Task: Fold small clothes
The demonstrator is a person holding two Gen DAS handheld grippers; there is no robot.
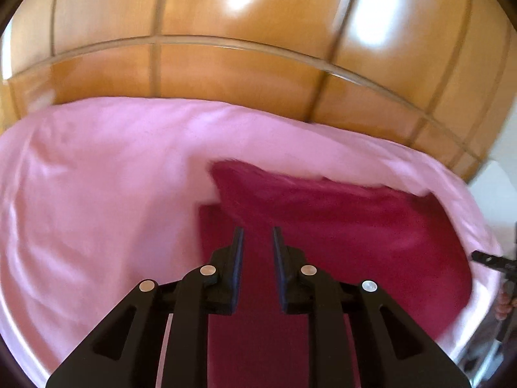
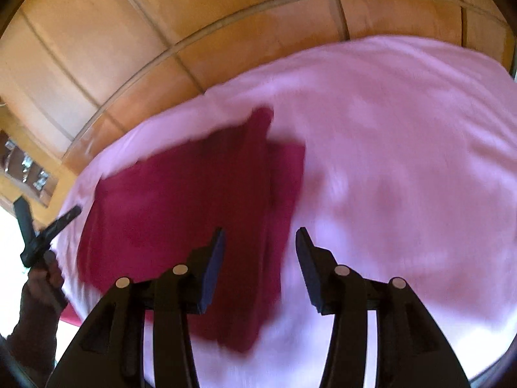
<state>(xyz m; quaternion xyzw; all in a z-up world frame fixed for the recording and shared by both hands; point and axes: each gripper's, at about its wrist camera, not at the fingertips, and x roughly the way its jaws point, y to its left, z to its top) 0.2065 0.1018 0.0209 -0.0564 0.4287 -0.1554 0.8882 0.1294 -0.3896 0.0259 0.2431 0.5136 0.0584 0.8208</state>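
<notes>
A: Where's the garment?
B: Dark red cloth lies on the pink bedsheet, toward the sheet's edge by the wooden wardrobe. Partly folded, I judge; a raised layer overlaps a flatter strip beside it.

A: Tongs?
B: Left gripper hangs over the cloth, jaws slightly apart, nothing visibly pinched. Right gripper has jaws wide apart, empty, straddling the cloth's near right edge.

A: Axis?
B: Long side runs away from both tongs, toward the wardrobe. Left seems more centred over it; right sits at its border. Blur hides seams and garment type.
</notes>
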